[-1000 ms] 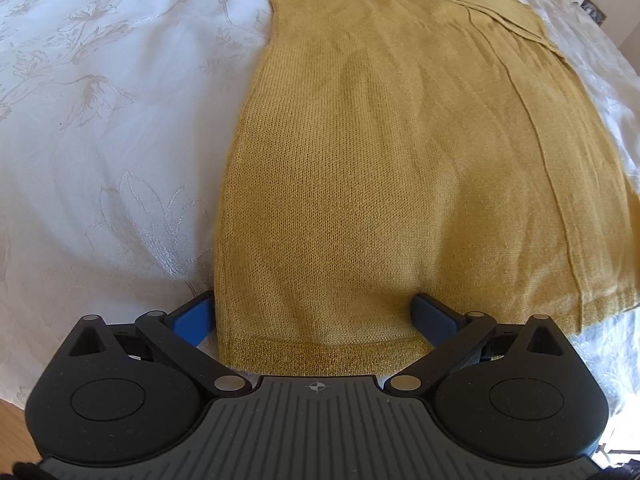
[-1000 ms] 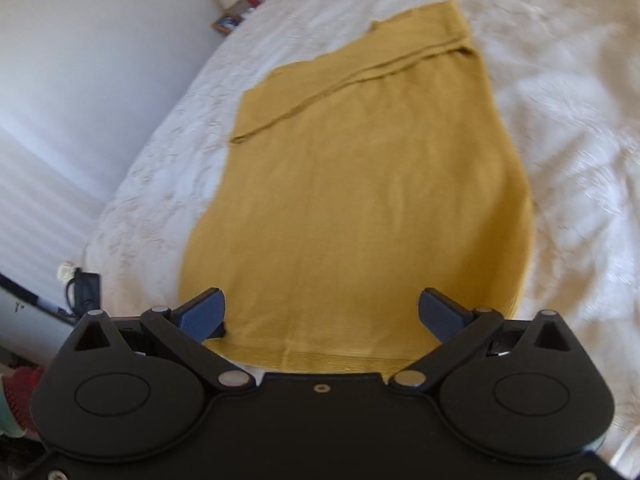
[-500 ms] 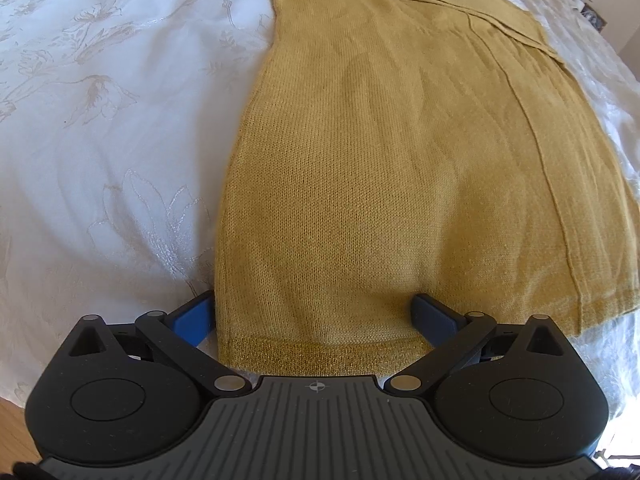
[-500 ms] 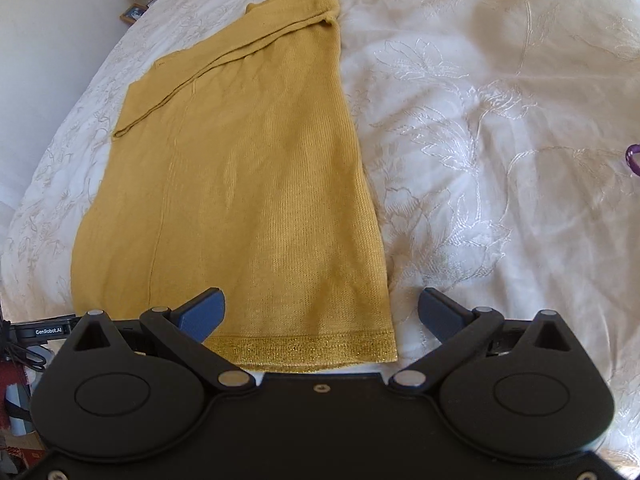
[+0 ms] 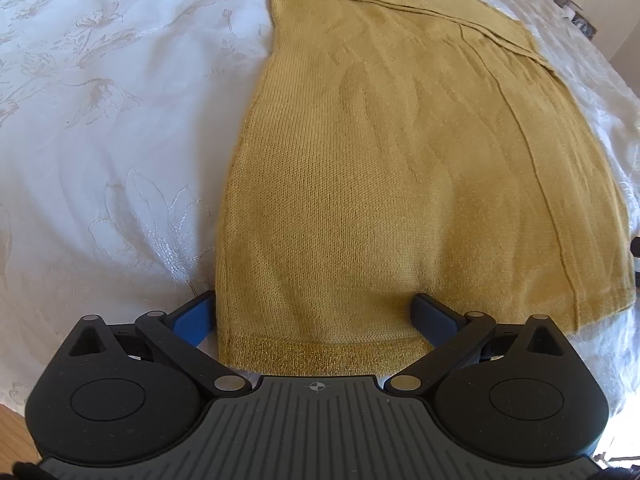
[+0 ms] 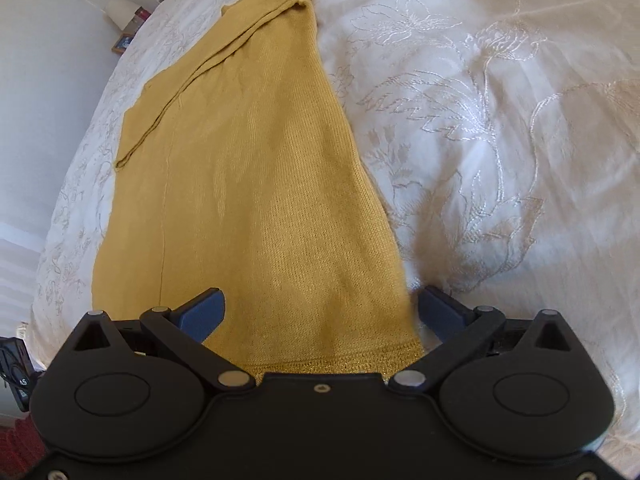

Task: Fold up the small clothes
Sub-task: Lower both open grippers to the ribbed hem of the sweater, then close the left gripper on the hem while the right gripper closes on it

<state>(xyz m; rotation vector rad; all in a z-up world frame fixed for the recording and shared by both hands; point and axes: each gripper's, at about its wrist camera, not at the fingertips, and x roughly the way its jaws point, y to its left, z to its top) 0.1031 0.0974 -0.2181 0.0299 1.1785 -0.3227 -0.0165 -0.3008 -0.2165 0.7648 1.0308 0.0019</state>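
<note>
A mustard knit garment (image 5: 400, 168) lies flat on the white embroidered bedspread (image 5: 100, 140); the left gripper (image 5: 316, 312) sits at its glittery hem (image 5: 320, 354), fingers spread wide over one corner; the right gripper (image 6: 320, 308) straddles the other corner, likewise gaping, gripping nothing.

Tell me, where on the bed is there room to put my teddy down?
The mustard knit garment fills the middle. The white bedspread is bare beside its long edge in the right wrist view, and beside its other long edge in the left wrist view. The near hem is crowded: both open grippers straddle it.
</note>
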